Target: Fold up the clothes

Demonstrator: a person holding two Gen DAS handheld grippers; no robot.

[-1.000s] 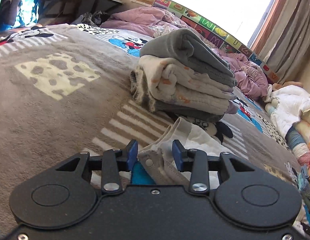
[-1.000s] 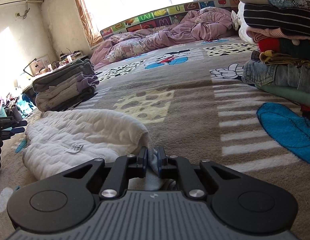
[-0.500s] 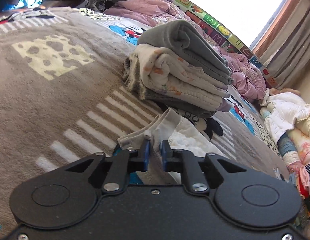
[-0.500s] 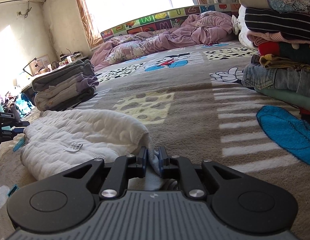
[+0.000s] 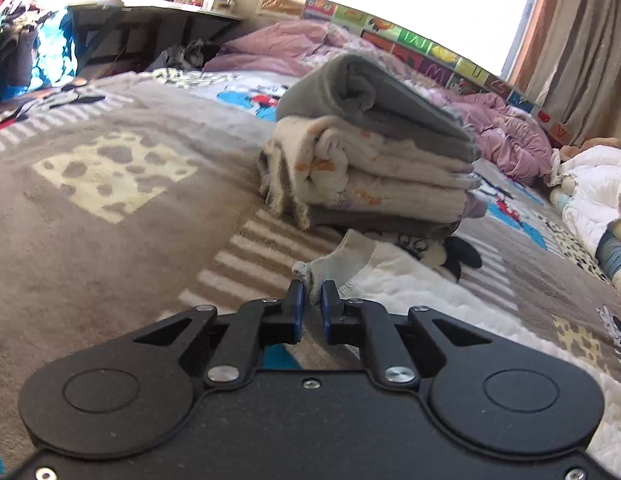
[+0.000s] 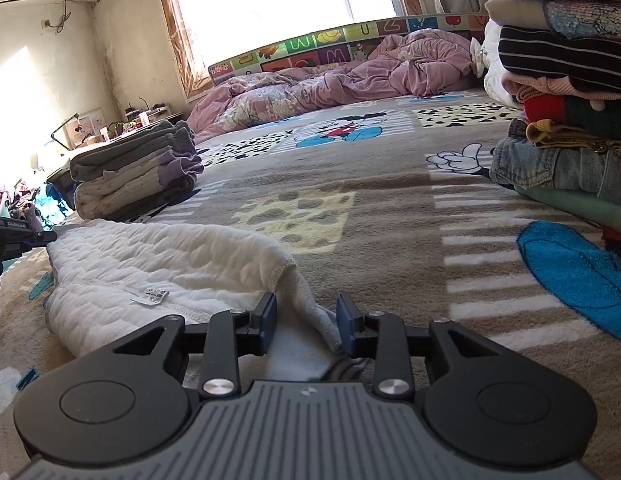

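Observation:
A white quilted garment (image 6: 158, 264) lies partly folded on the patterned bed blanket (image 6: 382, 216). My left gripper (image 5: 311, 304) is shut on the garment's grey-trimmed corner (image 5: 342, 260) and holds it just above the blanket; the garment (image 5: 422, 284) runs off to the right. My right gripper (image 6: 306, 322) is open, its fingers on either side of the garment's other end (image 6: 306, 304), which rests between them. The left gripper (image 6: 14, 232) shows at the far left of the right wrist view.
A stack of folded clothes (image 5: 370, 160) sits just beyond the left gripper and shows in the right wrist view (image 6: 134, 176). A tall pile of folded clothes (image 6: 566, 96) stands at right. A crumpled purple duvet (image 6: 330, 80) lies by the window. A desk (image 5: 150, 20) stands at back left.
My left gripper closed on the garment's corner and has lifted it slightly. My right gripper, shut on the other end until half a second ago, has opened.

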